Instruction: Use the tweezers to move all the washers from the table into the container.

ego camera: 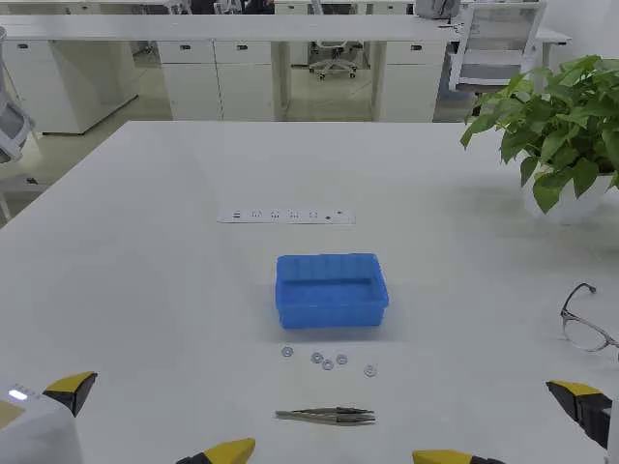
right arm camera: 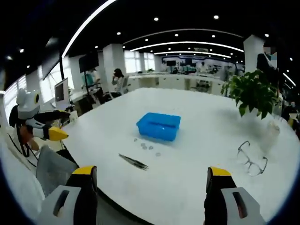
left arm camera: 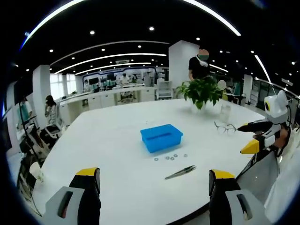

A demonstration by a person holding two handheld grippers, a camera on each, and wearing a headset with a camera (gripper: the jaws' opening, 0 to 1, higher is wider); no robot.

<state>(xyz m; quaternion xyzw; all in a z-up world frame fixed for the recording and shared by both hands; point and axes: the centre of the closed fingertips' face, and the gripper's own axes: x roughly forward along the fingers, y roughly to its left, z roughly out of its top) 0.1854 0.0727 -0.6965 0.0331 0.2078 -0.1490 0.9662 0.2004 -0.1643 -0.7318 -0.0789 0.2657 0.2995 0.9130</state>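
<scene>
— While you hold both tools low at the near edge of the tabletop (ego camera: 145, 290), how do the jaws stand?
— Your left gripper (left arm camera: 153, 173) and right gripper (right arm camera: 151, 170) are spread wide, holding nothing, pointing across the table.
— And the tweezers (ego camera: 325, 416)?
— Flat near that edge, between your grippers. The washers (ego camera: 327, 361) lie just beyond, before the blue container (ego camera: 331, 290) mid-table.

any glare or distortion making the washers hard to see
Head view: even, soft light, no glare, the washers sharp but tiny near the container. Left gripper view and right gripper view: fisheye bends the table and ceiling lights into arcs; washers shrink to specks.
</scene>
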